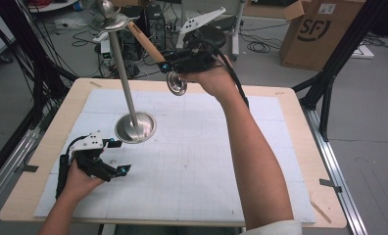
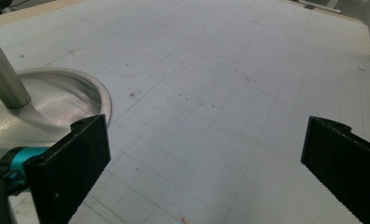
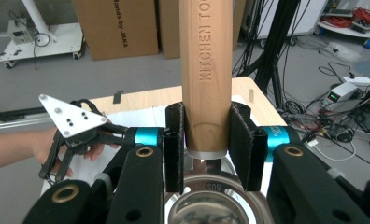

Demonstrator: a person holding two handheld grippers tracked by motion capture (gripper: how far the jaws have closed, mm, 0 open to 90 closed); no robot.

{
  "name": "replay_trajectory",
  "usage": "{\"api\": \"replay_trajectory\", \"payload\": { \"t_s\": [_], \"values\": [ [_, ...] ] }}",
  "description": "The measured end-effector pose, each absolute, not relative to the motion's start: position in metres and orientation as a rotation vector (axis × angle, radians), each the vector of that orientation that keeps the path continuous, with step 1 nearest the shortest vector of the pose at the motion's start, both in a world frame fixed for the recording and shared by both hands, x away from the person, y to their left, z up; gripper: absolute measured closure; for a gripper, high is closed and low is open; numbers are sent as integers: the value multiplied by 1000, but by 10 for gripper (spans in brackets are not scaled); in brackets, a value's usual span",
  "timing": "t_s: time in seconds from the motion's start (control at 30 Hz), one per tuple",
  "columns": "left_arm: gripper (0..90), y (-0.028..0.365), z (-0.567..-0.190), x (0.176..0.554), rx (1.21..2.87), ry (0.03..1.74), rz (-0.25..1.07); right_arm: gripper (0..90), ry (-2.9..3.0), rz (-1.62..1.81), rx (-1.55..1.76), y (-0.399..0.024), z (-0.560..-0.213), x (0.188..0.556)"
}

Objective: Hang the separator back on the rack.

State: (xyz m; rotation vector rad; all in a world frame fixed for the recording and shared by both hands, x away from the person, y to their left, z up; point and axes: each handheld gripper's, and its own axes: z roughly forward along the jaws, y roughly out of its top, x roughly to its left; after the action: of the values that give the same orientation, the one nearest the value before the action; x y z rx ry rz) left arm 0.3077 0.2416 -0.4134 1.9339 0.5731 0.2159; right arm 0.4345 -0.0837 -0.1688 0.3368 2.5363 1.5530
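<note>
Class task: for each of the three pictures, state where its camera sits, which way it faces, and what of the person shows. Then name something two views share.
High view: above the table, looking forward and down; both forearms, left gripper, right gripper.
Left gripper view: rides the left gripper, facing the mat; jaws wide apart.
Right gripper view: rides the right gripper, shut on the wooden-handled ladle; left hand beyond.
Shared: the metal stand.

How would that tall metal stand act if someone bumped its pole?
The stand is probably top-heavy: a thin pole rises from a small round base, so a knock high up might tip it. Its polished steel looks stiff but likely slippery on the white mat, so a low push might slide it.
</note>
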Motion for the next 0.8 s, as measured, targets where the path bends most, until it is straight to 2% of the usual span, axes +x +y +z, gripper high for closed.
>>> {"api": "replay_trajectory", "payload": {
  "t_s": [0.8],
  "values": [
    [19,240,-414,308,1943,567,223,685,2579,1533,356,-63,-182,447]
  ]
}}
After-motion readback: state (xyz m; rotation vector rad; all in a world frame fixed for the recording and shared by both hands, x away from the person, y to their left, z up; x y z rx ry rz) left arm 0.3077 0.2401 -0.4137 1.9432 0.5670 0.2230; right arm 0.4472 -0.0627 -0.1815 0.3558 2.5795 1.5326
